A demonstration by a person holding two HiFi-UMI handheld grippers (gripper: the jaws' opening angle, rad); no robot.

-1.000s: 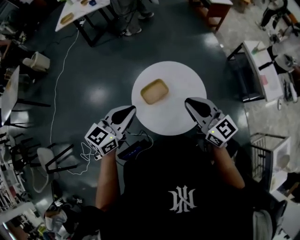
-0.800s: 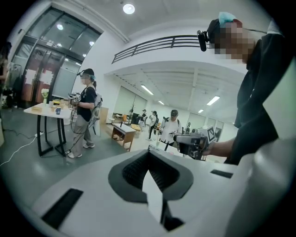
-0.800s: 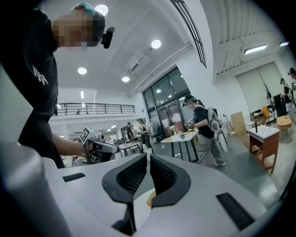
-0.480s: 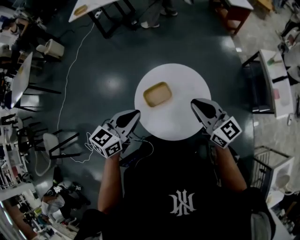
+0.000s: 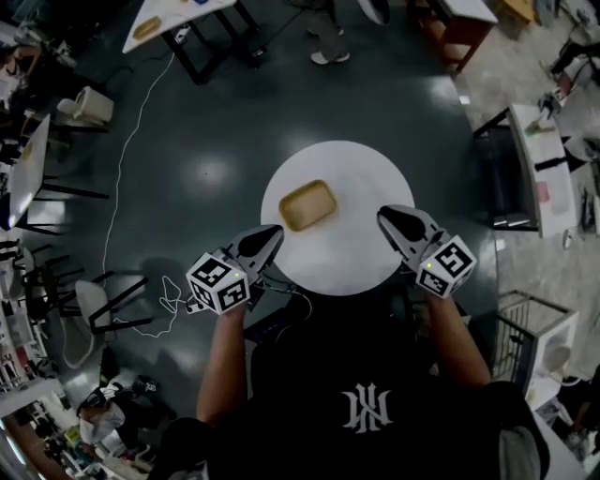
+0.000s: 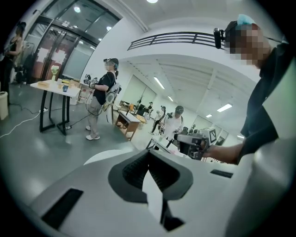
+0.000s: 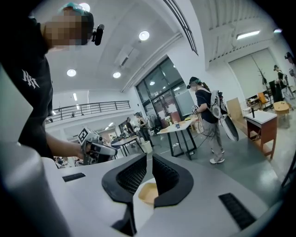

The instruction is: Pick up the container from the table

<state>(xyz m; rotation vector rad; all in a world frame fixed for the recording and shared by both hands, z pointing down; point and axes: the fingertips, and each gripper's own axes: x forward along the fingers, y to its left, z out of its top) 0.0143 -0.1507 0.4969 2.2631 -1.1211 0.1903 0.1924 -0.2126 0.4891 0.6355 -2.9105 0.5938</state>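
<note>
A shallow tan rectangular container [image 5: 307, 205] lies on the round white table [image 5: 356, 253], left of its middle. My left gripper [image 5: 273, 233] hovers at the table's near-left edge, shut and empty, a short way from the container. My right gripper [image 5: 386, 218] hangs over the near-right part of the table, shut and empty too. In the right gripper view the container [image 7: 149, 193] shows low between the closed jaws, some way ahead of the right gripper [image 7: 149, 163]. The left gripper view looks past the left gripper [image 6: 148, 159] over the white table [image 6: 99, 158]; the container is hidden there.
The round table stands on a dark floor. A cable [image 5: 122, 178] trails across the floor at the left, near a chair [image 5: 103, 309]. A long table [image 5: 178, 19] and a standing person [image 5: 328, 28] are at the back. Desks [image 5: 548, 159] and a wire basket [image 5: 534, 328] stand at the right.
Both grippers have sunk lower and kept their places at the table's near edge, still shut. The head camera has shifted, so the table sits lower in the view.
</note>
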